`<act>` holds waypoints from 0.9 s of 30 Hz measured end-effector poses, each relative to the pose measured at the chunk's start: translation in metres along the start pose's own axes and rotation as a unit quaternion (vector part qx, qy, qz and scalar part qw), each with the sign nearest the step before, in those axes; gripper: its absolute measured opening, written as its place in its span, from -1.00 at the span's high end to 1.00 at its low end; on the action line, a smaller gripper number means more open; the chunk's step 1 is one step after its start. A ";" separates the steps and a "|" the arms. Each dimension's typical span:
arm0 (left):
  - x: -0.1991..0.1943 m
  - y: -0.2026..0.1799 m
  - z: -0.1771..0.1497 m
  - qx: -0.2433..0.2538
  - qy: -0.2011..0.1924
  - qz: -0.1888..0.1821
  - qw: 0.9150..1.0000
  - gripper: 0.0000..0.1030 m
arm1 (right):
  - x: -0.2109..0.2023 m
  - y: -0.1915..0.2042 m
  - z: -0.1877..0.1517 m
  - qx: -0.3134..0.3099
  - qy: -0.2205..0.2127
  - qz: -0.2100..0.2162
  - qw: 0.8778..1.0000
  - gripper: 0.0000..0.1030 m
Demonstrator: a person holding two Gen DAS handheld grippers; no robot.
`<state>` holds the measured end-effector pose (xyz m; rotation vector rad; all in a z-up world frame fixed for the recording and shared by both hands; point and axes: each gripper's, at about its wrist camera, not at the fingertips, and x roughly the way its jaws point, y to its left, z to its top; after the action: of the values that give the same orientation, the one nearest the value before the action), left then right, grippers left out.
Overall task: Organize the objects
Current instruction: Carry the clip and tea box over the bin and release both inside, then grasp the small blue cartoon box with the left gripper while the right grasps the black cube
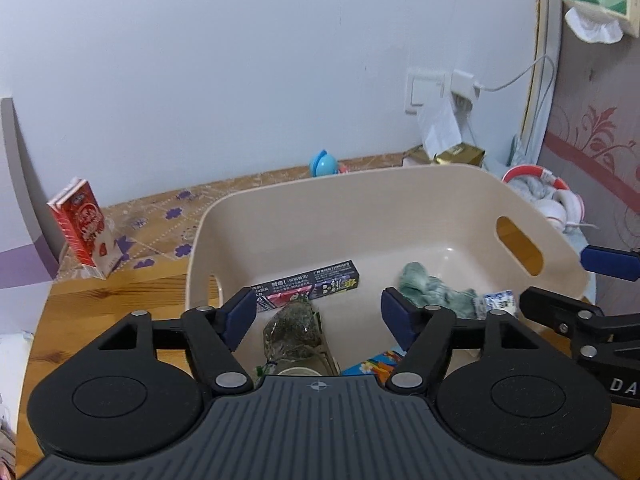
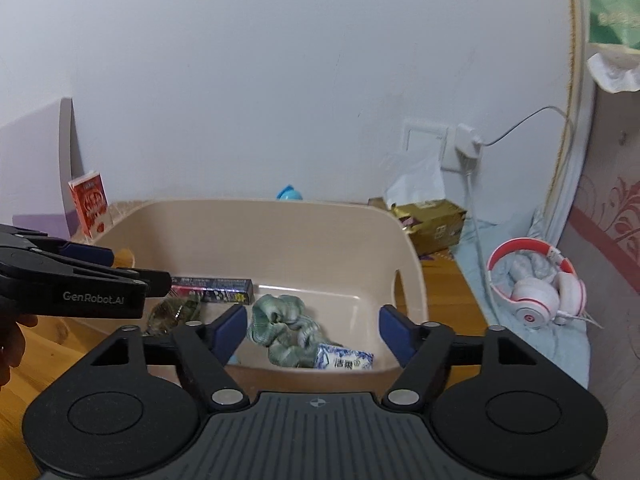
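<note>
Both the left gripper point(image 1: 318, 314) and the right gripper point(image 2: 312, 330) hung released, empty, above the beige plastic bin point(image 1: 360, 208); reaching lower-centre for the crumpled green cloth point(image 2: 280, 336), they risked colliding.

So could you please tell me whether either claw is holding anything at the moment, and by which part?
Nothing is held. The left claw and right claw both stand open above the beige bin, pads apart.

Both grippers are black plastic with navy-blue finger pads point(image 1: 240, 314), silver pivot screws and white "GenRobot.AI" lettering.
</note>
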<state>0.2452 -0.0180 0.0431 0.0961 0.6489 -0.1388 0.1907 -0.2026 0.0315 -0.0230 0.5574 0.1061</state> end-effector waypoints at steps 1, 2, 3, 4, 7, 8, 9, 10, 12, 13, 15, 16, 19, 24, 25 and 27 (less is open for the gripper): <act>-0.006 0.000 -0.002 0.000 -0.005 0.001 1.000 -0.44 | -0.006 -0.001 -0.001 0.001 -0.003 -0.001 1.000 -0.60; -0.013 -0.001 -0.004 -0.001 -0.010 0.003 1.000 -0.46 | -0.011 -0.003 -0.003 0.001 -0.005 -0.002 1.000 -0.64; -0.019 -0.001 -0.007 -0.001 -0.013 0.004 1.000 -0.47 | -0.017 -0.004 -0.006 0.000 -0.008 -0.004 1.000 -0.71; -0.024 -0.002 -0.009 -0.001 -0.015 0.005 1.000 -0.47 | -0.022 -0.005 -0.009 0.000 -0.009 -0.005 1.000 -0.74; -0.043 -0.004 -0.021 -0.002 -0.024 0.008 1.000 -0.49 | -0.035 -0.008 -0.020 0.001 -0.009 -0.005 1.000 -0.80; -0.050 -0.005 -0.026 -0.005 -0.030 0.010 0.999 -0.50 | -0.038 -0.009 -0.024 0.002 -0.008 -0.006 1.000 -0.82; -0.055 -0.006 -0.031 -0.007 -0.033 0.011 0.999 -0.53 | -0.039 -0.010 -0.028 0.003 -0.006 -0.007 1.000 -0.83; -0.060 -0.007 -0.037 -0.008 -0.033 0.009 0.999 -0.53 | -0.041 -0.011 -0.032 0.004 -0.002 -0.009 1.000 -0.84; -0.068 -0.009 -0.048 -0.009 -0.028 0.003 1.000 -0.53 | -0.042 -0.012 -0.042 0.005 0.007 -0.011 1.000 -0.85; -0.069 -0.010 -0.053 -0.010 -0.024 0.000 1.000 -0.53 | -0.043 -0.012 -0.046 0.005 0.011 -0.012 1.000 -0.86; -0.070 -0.013 -0.063 -0.005 -0.014 -0.003 1.000 -0.53 | -0.043 -0.012 -0.056 0.003 0.020 -0.013 1.000 -0.86; -0.069 -0.014 -0.067 -0.003 -0.008 -0.005 1.000 -0.53 | -0.043 -0.011 -0.060 0.002 0.025 -0.013 1.000 -0.87; -0.062 -0.015 -0.079 -0.007 0.014 -0.008 1.000 -0.53 | -0.041 -0.011 -0.071 0.004 0.041 -0.007 0.999 -0.87; -0.044 -0.019 -0.094 -0.007 0.044 -0.026 0.999 -0.53 | -0.031 -0.006 -0.086 -0.004 0.066 -0.003 0.998 -0.87; -0.039 -0.020 -0.097 -0.007 0.052 -0.030 0.998 -0.53 | -0.028 -0.005 -0.089 -0.004 0.070 -0.001 0.998 -0.87; -0.028 -0.024 -0.103 -0.005 0.066 -0.033 0.997 -0.53 | -0.021 -0.003 -0.093 -0.003 0.081 0.004 0.997 -0.87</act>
<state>0.1579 -0.0255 -0.0226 0.0739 0.7856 -0.1943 0.1243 -0.2121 -0.0361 -0.0359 0.7188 0.1146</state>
